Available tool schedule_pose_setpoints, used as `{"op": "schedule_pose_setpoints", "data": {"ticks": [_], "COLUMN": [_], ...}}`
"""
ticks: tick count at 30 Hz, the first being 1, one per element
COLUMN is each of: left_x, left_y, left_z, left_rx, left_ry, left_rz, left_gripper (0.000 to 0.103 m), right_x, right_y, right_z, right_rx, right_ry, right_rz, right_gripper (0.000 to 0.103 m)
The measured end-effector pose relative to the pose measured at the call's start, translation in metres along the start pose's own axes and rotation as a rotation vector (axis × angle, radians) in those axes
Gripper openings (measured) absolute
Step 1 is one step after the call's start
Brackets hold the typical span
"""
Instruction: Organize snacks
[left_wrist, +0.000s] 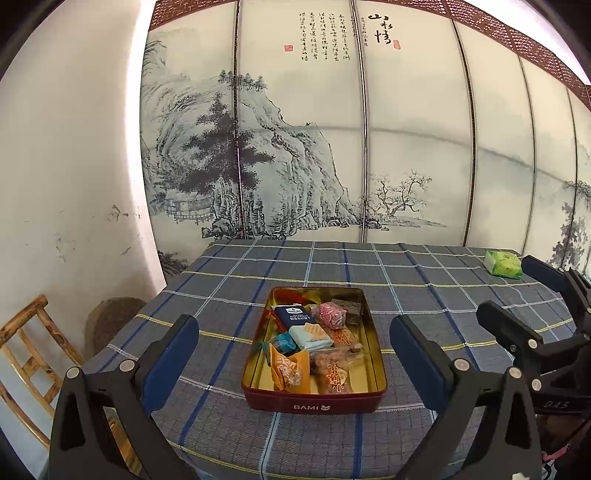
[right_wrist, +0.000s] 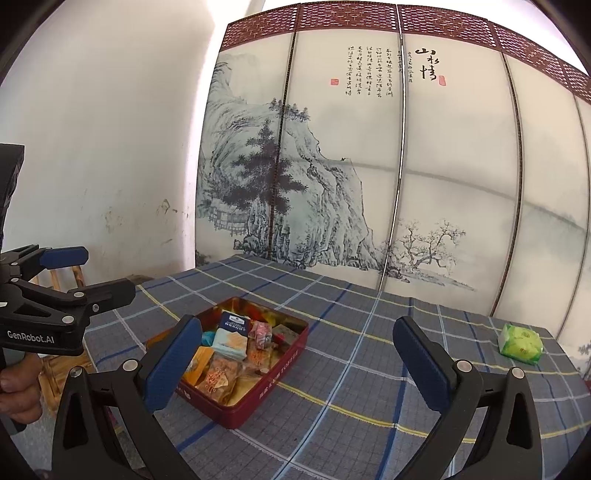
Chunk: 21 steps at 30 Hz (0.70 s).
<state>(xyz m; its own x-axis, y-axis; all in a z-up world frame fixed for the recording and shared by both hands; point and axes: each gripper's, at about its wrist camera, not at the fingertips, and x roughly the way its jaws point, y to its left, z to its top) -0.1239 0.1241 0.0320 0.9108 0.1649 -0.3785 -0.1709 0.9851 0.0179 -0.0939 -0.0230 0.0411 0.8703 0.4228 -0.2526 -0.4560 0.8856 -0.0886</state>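
A dark red tin (left_wrist: 314, 402) with a gold inside sits on the plaid tablecloth and holds several wrapped snacks. It also shows in the right wrist view (right_wrist: 258, 402). A green snack packet (left_wrist: 503, 263) lies alone at the far right of the table, also seen in the right wrist view (right_wrist: 520, 343). My left gripper (left_wrist: 295, 354) is open and empty, hovering in front of the tin. My right gripper (right_wrist: 295, 354) is open and empty above the table, to the right of the tin. Each gripper shows in the other's view: the right one (left_wrist: 517, 295) and the left one (right_wrist: 99, 273).
The table (right_wrist: 369, 369) stands against a folding screen (left_wrist: 332, 147) painted with an ink landscape. A white wall (left_wrist: 74, 166) is on the left. A wooden chair (left_wrist: 33, 354) and a stone-like lump (left_wrist: 110, 317) stand beside the table's left edge.
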Motion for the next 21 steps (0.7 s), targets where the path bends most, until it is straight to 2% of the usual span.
{"op": "schedule_pose_setpoints", "data": {"ticks": [6,12,17,21], "left_x": [0.005,0.021,0.037,0.046], "left_y": [0.000,-0.008,-0.013,-0.018], "left_z": [0.000,-0.002,-0.001,0.004], "left_rx": [0.008,0.030,0.044,0.058], "left_ry": [0.017,0.071,0.092,0.103], "left_rz": [0.000,0.012,0.032,0.053], "left_gripper": [0.103,0.103,0.103,0.103], "right_x": [0.002,0.018,0.040,0.059], "right_y": [0.000,-0.009,-0.045,-0.103], "right_z": [-0.001,-0.012,-0.032,-0.055], "right_rx": [0.006,0.030,0.098,0.135], "right_ry": [0.006,0.054,0.138,0.235], "right_rz": [0.004,0.013,0.007,-0.082], "right_gripper": [0.103,0.103,0.103,0.103]}}
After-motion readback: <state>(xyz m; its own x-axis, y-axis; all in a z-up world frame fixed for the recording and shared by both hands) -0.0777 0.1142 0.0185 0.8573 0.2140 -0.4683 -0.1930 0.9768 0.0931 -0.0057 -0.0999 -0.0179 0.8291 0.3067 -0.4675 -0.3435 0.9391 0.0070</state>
